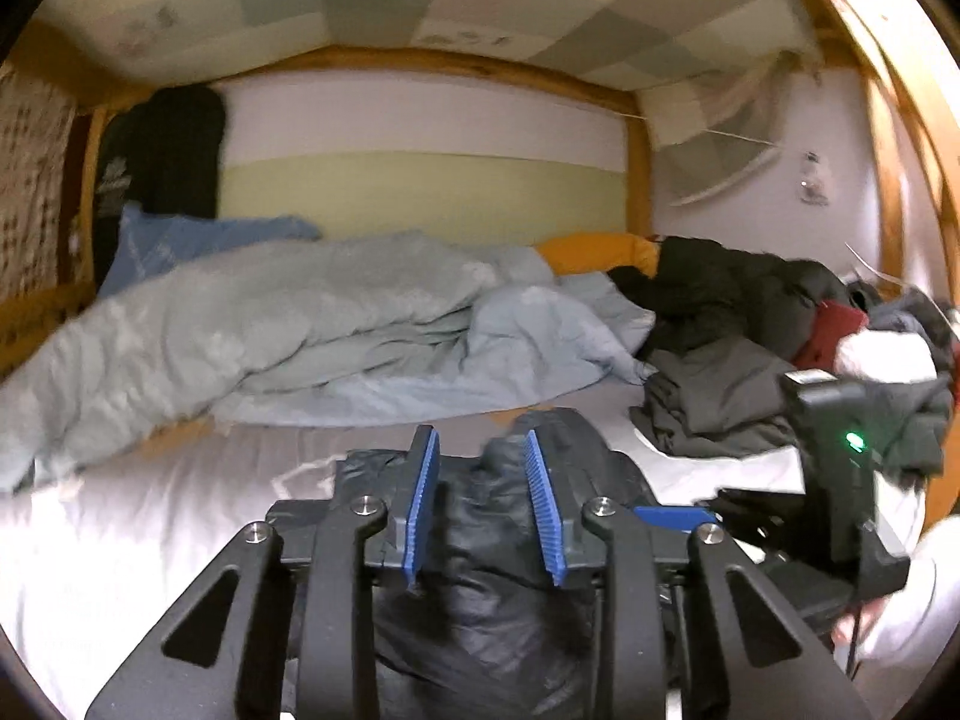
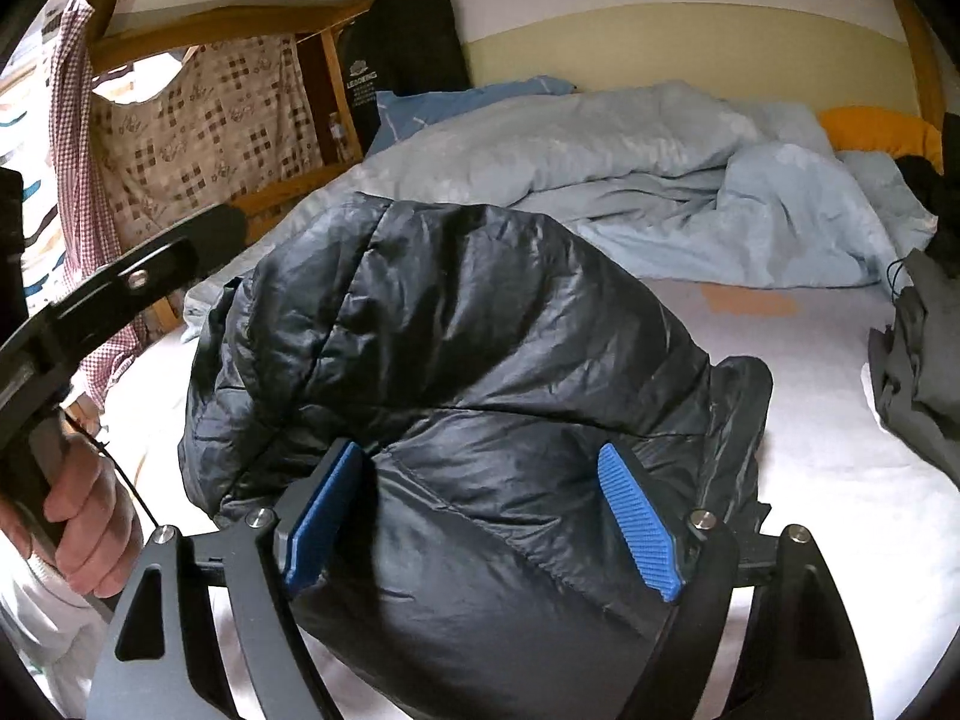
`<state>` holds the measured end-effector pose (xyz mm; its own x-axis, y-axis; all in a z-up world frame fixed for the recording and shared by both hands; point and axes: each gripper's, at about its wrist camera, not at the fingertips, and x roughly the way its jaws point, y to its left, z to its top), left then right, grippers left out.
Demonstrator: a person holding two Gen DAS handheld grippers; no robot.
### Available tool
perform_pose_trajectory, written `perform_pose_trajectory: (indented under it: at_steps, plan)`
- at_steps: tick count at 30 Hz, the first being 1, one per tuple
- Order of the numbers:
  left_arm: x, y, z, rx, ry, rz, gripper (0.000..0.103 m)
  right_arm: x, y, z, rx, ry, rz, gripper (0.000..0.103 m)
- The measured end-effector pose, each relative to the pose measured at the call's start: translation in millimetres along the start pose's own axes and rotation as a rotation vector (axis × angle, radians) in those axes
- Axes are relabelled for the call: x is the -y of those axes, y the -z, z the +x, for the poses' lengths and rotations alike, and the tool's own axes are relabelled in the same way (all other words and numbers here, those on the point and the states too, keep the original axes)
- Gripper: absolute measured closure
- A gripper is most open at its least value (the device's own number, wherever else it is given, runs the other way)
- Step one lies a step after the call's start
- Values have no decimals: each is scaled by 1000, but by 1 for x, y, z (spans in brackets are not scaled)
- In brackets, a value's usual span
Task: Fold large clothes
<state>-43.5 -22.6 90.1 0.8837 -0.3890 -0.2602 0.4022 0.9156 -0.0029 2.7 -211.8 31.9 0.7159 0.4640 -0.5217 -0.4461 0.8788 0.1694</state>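
Left gripper [image 1: 483, 501] partly closed with a fold of black puffer jacket [image 2: 456, 372] between its blue pads, contact unclear. Right gripper [image 2: 486, 516] spread wide around the jacket's bulk. Jacket lying on white sheet [image 2: 840, 480], near rumpled blue duvet [image 1: 270, 324].

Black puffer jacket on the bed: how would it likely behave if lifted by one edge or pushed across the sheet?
The black puffer jacket would probably sag and drape, since it lies crumpled in soft folds. Its quilted, puffy panels suggest it is light for its bulk. The shiny shell looks slick, so it may slide on the white sheet and could slip from a shallow pinch.
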Motion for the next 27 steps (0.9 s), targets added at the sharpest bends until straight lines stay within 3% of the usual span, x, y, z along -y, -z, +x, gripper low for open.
perform_pose_trajectory:
  at_steps: [2, 4, 6, 10, 14, 19, 22, 27]
  plan:
    - [6, 1, -5, -2, 21, 34, 76, -1, -2, -4, -2, 10, -29, 19]
    - [10, 3, -4, -4, -9, 66, 77, 0, -3, -10, 7, 22, -34, 19]
    - [11, 7, 15, -90, -88, 99, 85, 4, -4, -17, 15, 42, -2, 19]
    - [-2, 24, 54, -281, -194, 116, 86, 24, -5, -33, 50, 75, 113, 19]
    - [-17, 38, 68, -344, -303, 131, 86, 45, -4, -38, 62, 105, 196, 22]
    - [-34, 48, 77, -438, -348, 68, 86, 55, 6, -21, -23, 40, 249, 67]
    - [-34, 56, 78, -468, -353, 76, 86, 46, 7, -19, -21, 31, 209, 81]
    - [-40, 69, 89, -509, -342, 39, 86, 34, 12, -5, -46, 84, 149, 82]
